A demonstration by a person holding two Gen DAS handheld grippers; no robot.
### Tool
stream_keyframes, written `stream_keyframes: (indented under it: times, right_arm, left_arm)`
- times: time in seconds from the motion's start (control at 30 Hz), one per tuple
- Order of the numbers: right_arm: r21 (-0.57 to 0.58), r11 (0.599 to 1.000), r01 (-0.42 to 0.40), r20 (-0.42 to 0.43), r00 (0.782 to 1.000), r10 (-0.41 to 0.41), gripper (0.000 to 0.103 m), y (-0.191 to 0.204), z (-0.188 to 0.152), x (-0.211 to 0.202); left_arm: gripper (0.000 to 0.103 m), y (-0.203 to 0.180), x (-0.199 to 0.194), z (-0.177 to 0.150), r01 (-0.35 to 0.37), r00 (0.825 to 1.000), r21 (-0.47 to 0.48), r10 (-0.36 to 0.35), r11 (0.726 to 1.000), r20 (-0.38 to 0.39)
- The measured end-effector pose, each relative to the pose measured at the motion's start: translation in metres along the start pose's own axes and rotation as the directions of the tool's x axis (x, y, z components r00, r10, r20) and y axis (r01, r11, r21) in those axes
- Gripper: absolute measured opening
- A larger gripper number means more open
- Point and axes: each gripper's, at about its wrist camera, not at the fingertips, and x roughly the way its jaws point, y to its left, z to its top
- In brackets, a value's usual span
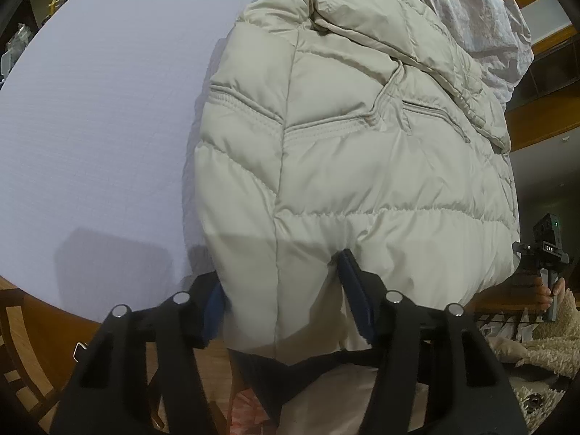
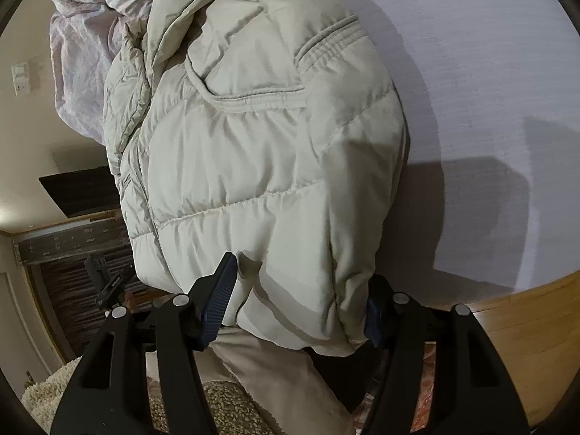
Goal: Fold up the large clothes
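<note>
A cream quilted puffer jacket [image 1: 344, 152] lies bunched on a white table cover [image 1: 94, 116]. It also shows in the right wrist view [image 2: 261, 166]. My left gripper [image 1: 282, 301] is shut on the jacket's near hem, with thick padding squeezed between its blue-padded fingers [image 1: 357, 290]. My right gripper [image 2: 301, 297] is shut on the same hem further along, with its blue pads [image 2: 221, 297] pressed into the fabric. The jacket's far part is crumpled against other fabric.
A pale pink crumpled garment [image 1: 482, 25] lies beyond the jacket, also in the right wrist view [image 2: 83, 47]. The wooden table edge [image 2: 507, 311] runs under the cover. The right gripper's body [image 1: 547, 253] shows at the far right. A shaggy rug [image 2: 47, 388] lies below.
</note>
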Motion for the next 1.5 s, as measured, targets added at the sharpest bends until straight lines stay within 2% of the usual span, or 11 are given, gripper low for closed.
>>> stream_keyframes:
  times: [0.17, 0.27, 0.33, 0.43, 0.63, 0.93, 1.2, 1.5]
  right_arm:
    - [-0.012, 1.0, 0.012, -0.01, 1.0, -0.012, 0.063, 0.003, 0.001, 0.001]
    - [-0.048, 0.998, 0.045, -0.019, 0.999, -0.046, 0.054, 0.008, -0.001, 0.004]
    - [-0.074, 0.995, 0.073, -0.023, 0.997, -0.075, 0.039, 0.011, -0.002, 0.007]
    - [-0.118, 0.987, 0.11, -0.016, 0.993, -0.113, 0.031, 0.018, -0.002, 0.009]
    - [-0.202, 0.966, 0.162, -0.008, 0.986, -0.167, 0.023, 0.031, -0.001, 0.009]
    - [-0.303, 0.926, 0.224, 0.034, 0.974, -0.224, 0.016, 0.053, -0.001, 0.01]
    - [-0.398, 0.878, 0.267, 0.084, 0.963, -0.255, 0.015, 0.08, 0.006, 0.005]
    - [-0.46, 0.838, 0.295, 0.173, 0.955, -0.241, 0.015, 0.108, 0.02, -0.017]
  left_arm:
    - [0.055, -0.001, 0.001, 0.001, 0.004, 1.0, -0.009, -0.004, 1.0, 0.004]
    - [0.053, -0.001, 0.002, 0.001, 0.002, 1.0, -0.012, -0.002, 1.0, 0.006]
    - [0.044, -0.001, 0.002, 0.001, -0.003, 1.0, -0.012, 0.004, 1.0, 0.007]
    - [0.034, -0.005, 0.001, 0.001, -0.01, 1.0, -0.004, 0.01, 1.0, 0.015]
    - [0.021, -0.012, -0.006, 0.003, -0.029, 0.999, 0.027, 0.028, 0.999, 0.037]
    - [0.015, -0.015, -0.016, 0.006, -0.042, 0.996, 0.048, 0.038, 0.998, 0.077]
    - [0.013, -0.02, -0.033, 0.017, -0.037, 0.992, 0.068, 0.028, 0.997, 0.122]
    - [0.013, -0.03, -0.06, 0.043, -0.032, 0.975, 0.093, 0.01, 0.995, 0.222]
